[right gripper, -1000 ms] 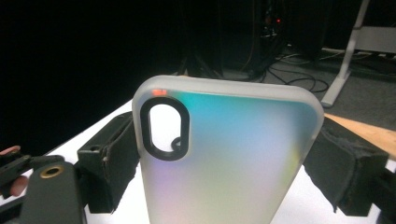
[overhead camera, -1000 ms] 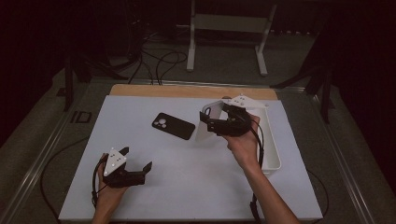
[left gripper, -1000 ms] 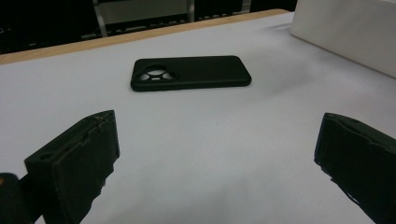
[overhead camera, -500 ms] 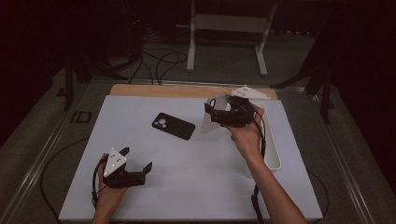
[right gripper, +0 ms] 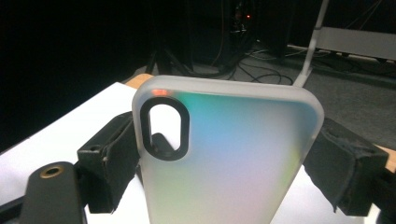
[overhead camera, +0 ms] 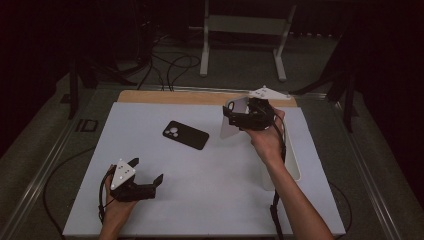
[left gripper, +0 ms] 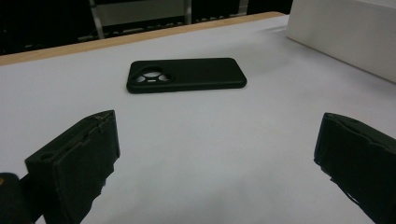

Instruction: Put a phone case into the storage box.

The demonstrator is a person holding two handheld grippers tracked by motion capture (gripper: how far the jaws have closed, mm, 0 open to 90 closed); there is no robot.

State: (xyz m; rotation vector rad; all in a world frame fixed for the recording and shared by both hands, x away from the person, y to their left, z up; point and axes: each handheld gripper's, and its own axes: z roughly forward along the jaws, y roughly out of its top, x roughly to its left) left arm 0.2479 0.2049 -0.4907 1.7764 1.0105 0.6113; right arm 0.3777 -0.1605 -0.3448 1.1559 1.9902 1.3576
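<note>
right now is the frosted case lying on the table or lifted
Lifted: the right gripper clamps the frosted case by its sides, upright above the table.

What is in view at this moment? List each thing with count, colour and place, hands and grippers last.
frosted phone case: one, translucent white with a black-rimmed camera cutout, held upright above the table's far right part.
black phone case: one, black, lying flat on the sheet left of the held case, camera cutout up.
white tray: one, white, along the right edge of the sheet.
white sheet: one, white, covering the table top.
wooden table: one, tan edge showing along the far side.
metal stand: one, pale grey, on the floor beyond the table.
floor cables: several, black, beyond the table.
left gripper: one, black, near left of the sheet, jaws apart.
right gripper: one, black, jaws closed on the frosted case's side edges.
</note>
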